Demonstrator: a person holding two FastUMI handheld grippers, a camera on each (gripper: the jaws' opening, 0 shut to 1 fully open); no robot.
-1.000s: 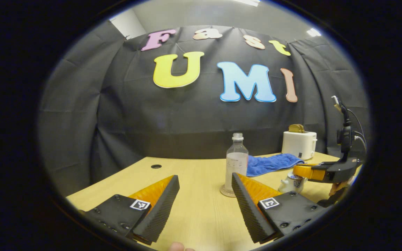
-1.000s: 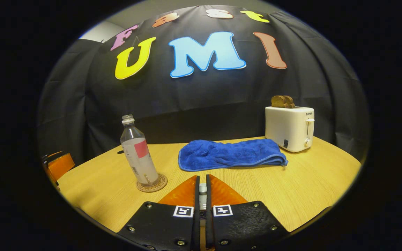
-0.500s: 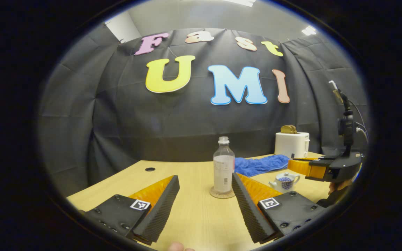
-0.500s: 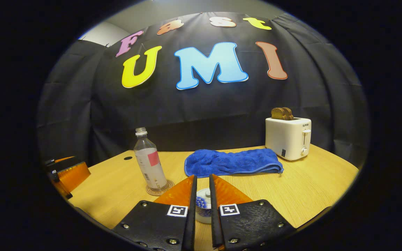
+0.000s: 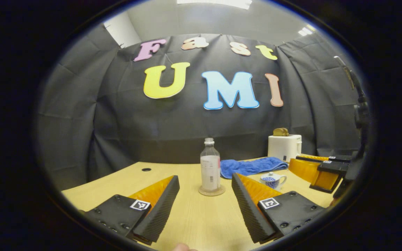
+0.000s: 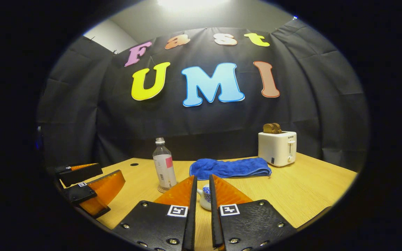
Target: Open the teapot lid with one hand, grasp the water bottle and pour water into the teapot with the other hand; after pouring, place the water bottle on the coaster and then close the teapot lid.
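A clear water bottle [image 5: 210, 164] stands upright on a round coaster [image 5: 211, 190] at mid-table. To its right sits a small white teapot with blue pattern [image 5: 272, 180], its lid on. My left gripper [image 5: 205, 177] is open wide, well short of the bottle, with nothing between its fingers. My right gripper [image 6: 202, 176] is open by a narrow gap and holds nothing; the teapot [image 6: 205, 197] shows through the gap, a little beyond the fingertips. The bottle [image 6: 163, 168] stands left of it. Each gripper appears in the other's view: the right gripper [image 5: 314, 170] and the left gripper [image 6: 92, 188].
A folded blue towel [image 6: 229, 167] lies behind the teapot. A white toaster [image 6: 277, 147] with bread in it stands at the back right. A small hole [image 5: 146, 169] marks the wooden table [image 6: 312, 188] at the back left. The black cloth wall closes the far side.
My right gripper let go of the teapot lid's knob and drew back from the teapot. The left gripper also pulled back from the bottle, staying open. Bottle and teapot stayed put.
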